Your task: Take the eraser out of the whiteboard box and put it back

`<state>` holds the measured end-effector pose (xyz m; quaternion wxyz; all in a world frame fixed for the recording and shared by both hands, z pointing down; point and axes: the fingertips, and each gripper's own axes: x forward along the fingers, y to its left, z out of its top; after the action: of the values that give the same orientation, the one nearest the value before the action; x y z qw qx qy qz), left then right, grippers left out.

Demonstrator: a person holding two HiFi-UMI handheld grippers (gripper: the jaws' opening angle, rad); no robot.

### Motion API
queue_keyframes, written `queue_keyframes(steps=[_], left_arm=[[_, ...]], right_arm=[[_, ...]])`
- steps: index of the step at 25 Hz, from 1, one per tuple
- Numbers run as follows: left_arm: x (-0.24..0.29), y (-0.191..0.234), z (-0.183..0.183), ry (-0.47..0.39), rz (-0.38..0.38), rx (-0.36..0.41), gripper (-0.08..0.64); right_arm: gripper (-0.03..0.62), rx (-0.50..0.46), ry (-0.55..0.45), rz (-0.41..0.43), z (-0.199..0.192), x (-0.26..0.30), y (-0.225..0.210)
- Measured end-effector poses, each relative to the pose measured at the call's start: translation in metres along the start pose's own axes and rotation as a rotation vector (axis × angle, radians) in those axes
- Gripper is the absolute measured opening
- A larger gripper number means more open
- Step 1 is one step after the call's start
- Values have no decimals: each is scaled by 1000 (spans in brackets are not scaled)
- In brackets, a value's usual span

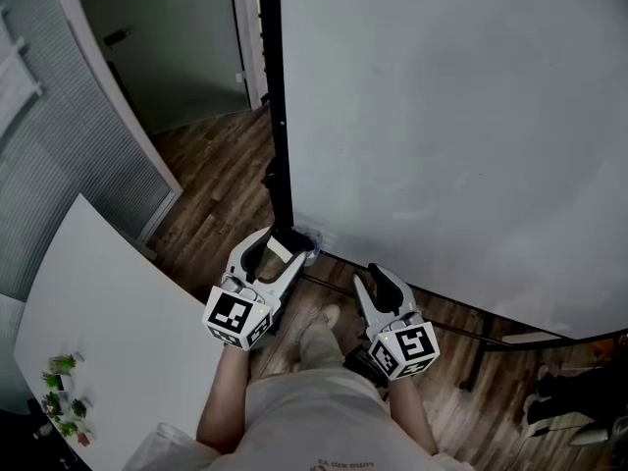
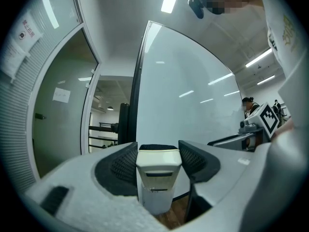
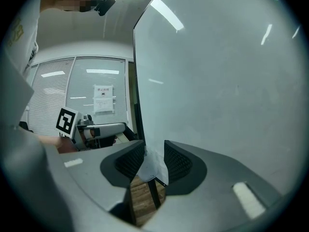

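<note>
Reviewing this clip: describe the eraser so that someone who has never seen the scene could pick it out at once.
Find the big whiteboard. At its lower left corner, beside a small pale box, is the left gripper. The eraser is the cream block with a dark felt top clamped between its jaws; the right gripper holds nothing.

The person is wearing a pale grey short-sleeved shirt (image 1: pixel 304 425) with a small line of dark print low on its front, and pale trousers (image 1: pixel 316 346). The left gripper (image 1: pixel 280 253) and right gripper (image 1: pixel 376 281) are showing light grey moulded shells and black ribbed pads (image 2: pixel 126 164). Each is carrying a white cube with black square markers: the left cube (image 1: pixel 237 319) and the right cube (image 1: pixel 404 349).
</note>
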<state>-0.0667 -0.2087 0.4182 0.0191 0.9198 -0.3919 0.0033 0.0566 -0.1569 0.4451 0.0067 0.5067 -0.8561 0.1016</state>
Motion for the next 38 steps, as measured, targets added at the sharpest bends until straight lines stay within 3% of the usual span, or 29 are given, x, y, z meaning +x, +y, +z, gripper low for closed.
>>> queue_keyframes(steps=[20, 30, 38], left_arm=[[21, 4, -33, 69, -8, -24, 264], [35, 1, -56, 124, -1, 47, 265], [43, 2, -66, 134, 10, 58, 265]], right_arm=[[135, 25, 45, 11, -17, 7, -10], [135, 35, 67, 16, -25, 12, -19], [134, 49, 84, 12, -31, 12, -28]])
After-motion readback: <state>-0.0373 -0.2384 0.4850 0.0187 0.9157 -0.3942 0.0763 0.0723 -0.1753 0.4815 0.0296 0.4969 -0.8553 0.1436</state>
